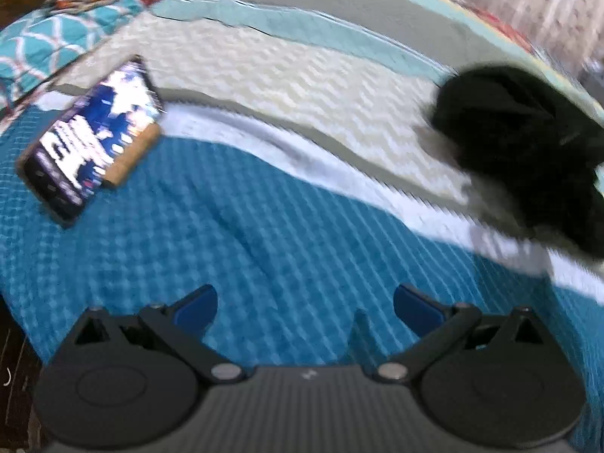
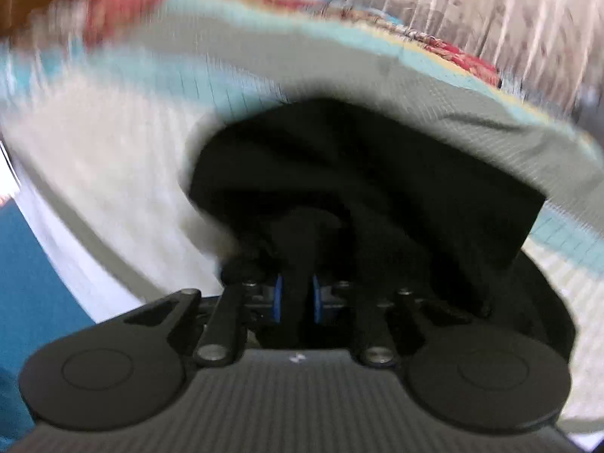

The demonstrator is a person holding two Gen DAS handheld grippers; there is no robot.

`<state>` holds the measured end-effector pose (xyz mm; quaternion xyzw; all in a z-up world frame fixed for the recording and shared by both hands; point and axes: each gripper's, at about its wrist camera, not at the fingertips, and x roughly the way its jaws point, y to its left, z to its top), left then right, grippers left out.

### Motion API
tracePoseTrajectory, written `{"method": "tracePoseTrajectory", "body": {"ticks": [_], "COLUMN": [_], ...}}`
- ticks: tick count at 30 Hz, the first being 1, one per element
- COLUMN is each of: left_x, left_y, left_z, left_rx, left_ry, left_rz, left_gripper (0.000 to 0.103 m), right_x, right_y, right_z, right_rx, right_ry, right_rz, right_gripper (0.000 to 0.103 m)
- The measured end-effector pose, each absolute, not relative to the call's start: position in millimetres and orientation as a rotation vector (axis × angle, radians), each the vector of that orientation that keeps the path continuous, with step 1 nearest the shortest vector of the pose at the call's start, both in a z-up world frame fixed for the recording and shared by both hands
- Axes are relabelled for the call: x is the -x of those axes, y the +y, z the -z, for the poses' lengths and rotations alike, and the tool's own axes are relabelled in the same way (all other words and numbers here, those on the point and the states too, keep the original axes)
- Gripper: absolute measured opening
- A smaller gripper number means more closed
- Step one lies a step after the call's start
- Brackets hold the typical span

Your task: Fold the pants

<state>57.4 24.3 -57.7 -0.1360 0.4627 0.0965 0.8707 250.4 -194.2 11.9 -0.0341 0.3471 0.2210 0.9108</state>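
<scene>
From the left wrist camera, we are looking across a bed where our left gripper [image 1: 304,307] is hovering with its blue-padded jaws spread wide and nothing between them, over a teal waffle-weave blanket [image 1: 234,234]. The black fabric pants [image 1: 528,143] are sitting in a bunched heap at the right of this view, on a cream textured bedspread [image 1: 287,71] beyond the blanket's white border. A smartphone with a lit screen [image 1: 92,136] is lying at the left, straddling the blanket's edge, well apart from the pants. A teal-and-white patterned pillow [image 1: 56,37] is resting at the far left corner.

From the right wrist camera, our right gripper [image 2: 296,298] is clenching a fold of the black pants, the blue pads pressing on dark cloth from both sides (the rest of the garment is draping around and ahead of the fingers). A pale curtain [image 2: 509,11] is hanging beyond the bed's far edge.

In our judgement, the pants are only being gathered, with no fold yet made. Doing this step well probably means keeping the right grip firm on an edge, bringing the free left gripper to a matching edge, and spreading the cloth flat. The phone is occupying blanket space we may need, so laying out away from it looks wise. Both views are blurred.
</scene>
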Motion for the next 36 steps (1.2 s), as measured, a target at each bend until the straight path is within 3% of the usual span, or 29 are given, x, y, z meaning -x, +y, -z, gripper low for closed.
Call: {"method": "tracePoseTrajectory", "body": {"ticks": [4, 6, 7, 9, 10, 16, 20, 22, 29, 31, 32, 33, 34, 35, 36], "left_x": [-60, -57, -56, -55, -55, -67, -82, -84, -73, -72, -74, -77, -79, -82, -83], "left_y": [63, 76, 81, 88, 91, 88, 67, 55, 39, 36, 32, 29, 27, 27, 27], "left_z": [52, 51, 51, 53, 54, 73, 91, 95, 94, 94, 92, 91, 91, 89, 87], "left_rx": [0.355, 0.393, 0.409, 0.434, 0.451, 0.524, 0.58, 0.545, 0.592, 0.62, 0.613, 0.598, 0.589, 0.591, 0.597], "left_ry": [0.926, 0.911, 0.909, 0.915, 0.918, 0.951, 1.022, 1.037, 1.082, 1.094, 1.098, 1.109, 1.122, 1.125, 1.122], "left_rz": [-0.281, -0.305, -0.304, -0.293, -0.284, -0.208, -0.102, -0.077, 0.002, 0.018, 0.026, 0.033, 0.033, 0.039, 0.049], "left_gripper": [0.103, 0.103, 0.103, 0.103, 0.103, 0.103, 0.103, 0.103, 0.101, 0.09, 0.068, 0.044, 0.036, 0.021, 0.019], "right_x": [-222, -207, -200, -190, -184, -211, -264, -295, -389, -404, -409, -414, -410, -403, -392], "right_y": [-202, -199, -196, -192, -193, -275, -320, -333, -318, -309, -302, -300, -303, -308, -319], "right_z": [-101, -110, -104, -77, -66, -64, -55, -36, 28, 46, 55, 58, 53, 39, 19], "right_rx": [-0.198, -0.237, -0.245, -0.247, -0.23, -0.318, -0.253, -0.207, -0.255, -0.215, -0.182, -0.184, -0.206, -0.23, -0.268], "right_ry": [0.601, 0.6, 0.642, 0.78, 0.824, 0.707, 0.632, 0.673, 0.869, 0.93, 0.982, 1.018, 0.987, 0.925, 0.838], "right_rz": [-0.728, -0.852, -0.909, -0.985, -0.987, -0.631, -0.305, -0.184, -0.099, -0.105, -0.091, -0.093, -0.078, -0.086, -0.094], "right_gripper": [0.017, 0.018, 0.021, 0.042, 0.045, 0.047, 0.064, 0.07, 0.073, 0.072, 0.038, 0.013, 0.012, 0.012, 0.012]}}
